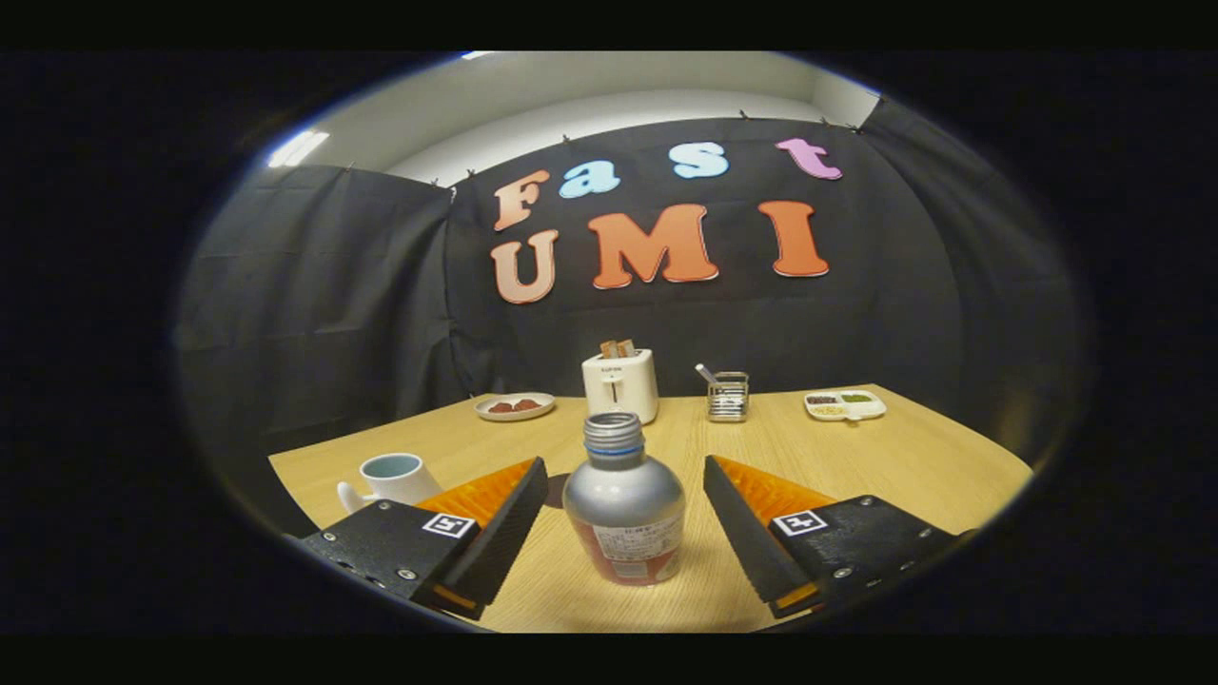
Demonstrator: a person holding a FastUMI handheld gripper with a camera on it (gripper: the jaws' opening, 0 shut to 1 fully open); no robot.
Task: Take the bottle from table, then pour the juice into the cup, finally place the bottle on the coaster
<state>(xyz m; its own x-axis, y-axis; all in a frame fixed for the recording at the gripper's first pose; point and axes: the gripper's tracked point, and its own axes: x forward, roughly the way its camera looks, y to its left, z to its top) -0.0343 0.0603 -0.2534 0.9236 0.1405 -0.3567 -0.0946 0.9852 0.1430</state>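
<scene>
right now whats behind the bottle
Behind the bottle, which stands between the open tongs, is a white toaster holding toast. The bottle covers its lower front.

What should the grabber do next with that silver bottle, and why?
Probably close the fingers on the bottle. The gripper is open, the bottle stands upright between its fingers with a gap on each side, and nothing is held yet. The cup waits just beyond the left finger for pouring.

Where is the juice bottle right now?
In the gripper view, the bottle stands upright on the table, between the open gripper fingers, untouched. The cup is to its left, the toaster beyond.
</scene>
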